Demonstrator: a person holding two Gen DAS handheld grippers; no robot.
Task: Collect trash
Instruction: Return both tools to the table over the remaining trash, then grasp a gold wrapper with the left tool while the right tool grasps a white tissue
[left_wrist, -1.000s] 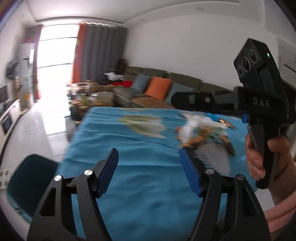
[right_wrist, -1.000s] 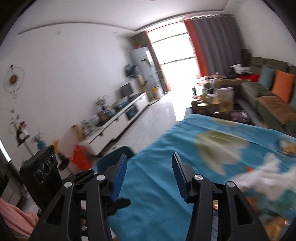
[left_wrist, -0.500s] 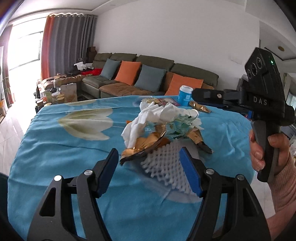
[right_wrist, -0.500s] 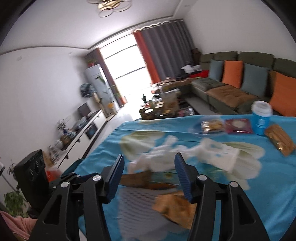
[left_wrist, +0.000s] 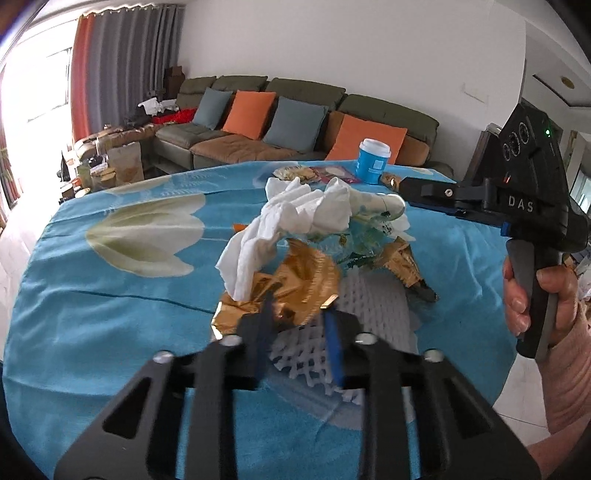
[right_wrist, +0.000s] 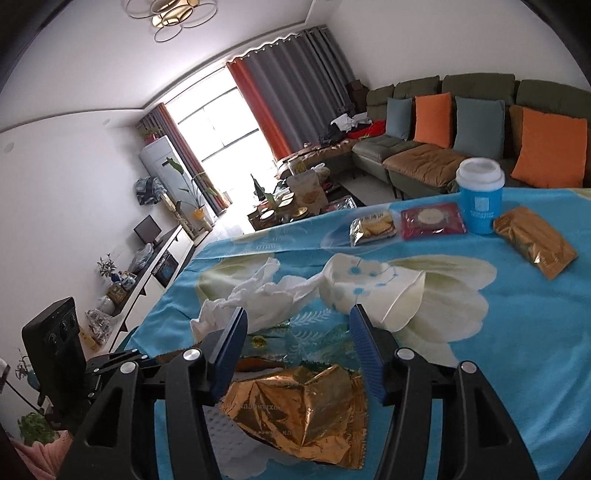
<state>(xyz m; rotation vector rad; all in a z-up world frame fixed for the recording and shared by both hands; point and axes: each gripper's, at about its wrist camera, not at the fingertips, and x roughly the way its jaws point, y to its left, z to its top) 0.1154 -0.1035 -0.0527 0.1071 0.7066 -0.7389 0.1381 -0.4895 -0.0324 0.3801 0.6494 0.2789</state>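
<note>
**Left tool narrowed at trash pile, right tool open above it**

Trash heaped mid-counter (left_wrist: 110, 314) on blue flowered cloth. In heap: crumpled white tissue (left_wrist: 291, 218), gold foil wrapper (left_wrist: 295, 280), white foam net (left_wrist: 373, 306), second gold wrapper (right_wrist: 303, 410), squashed white paper cup with blue dots (right_wrist: 362, 291).

Left tool (left_wrist: 299, 328) low at near edge of heap, blue pads drawn close together, wrapper corner and foam net in the gap. Blurred there, so cannot tell if actually clamped on anything.

Right tool (right_wrist: 297, 350) spread wide, nothing between pads, hovering over second gold wrapper, which lies partly on foam net. Tissue and squashed cup just beyond its fingertips. Right hand (left_wrist: 524, 291) wrapped round black handle at right side of left wrist view.

Far side of counter, well apart from heap: blue cup with white lid (left_wrist: 372, 161) upright, gold pouch (right_wrist: 535, 243) just beside it, red packet (right_wrist: 432, 219) and cracker packet (right_wrist: 373, 227) lying flat side by side.

Behind counter: green sofa (left_wrist: 295, 110) with orange and grey-blue cushions.
</note>
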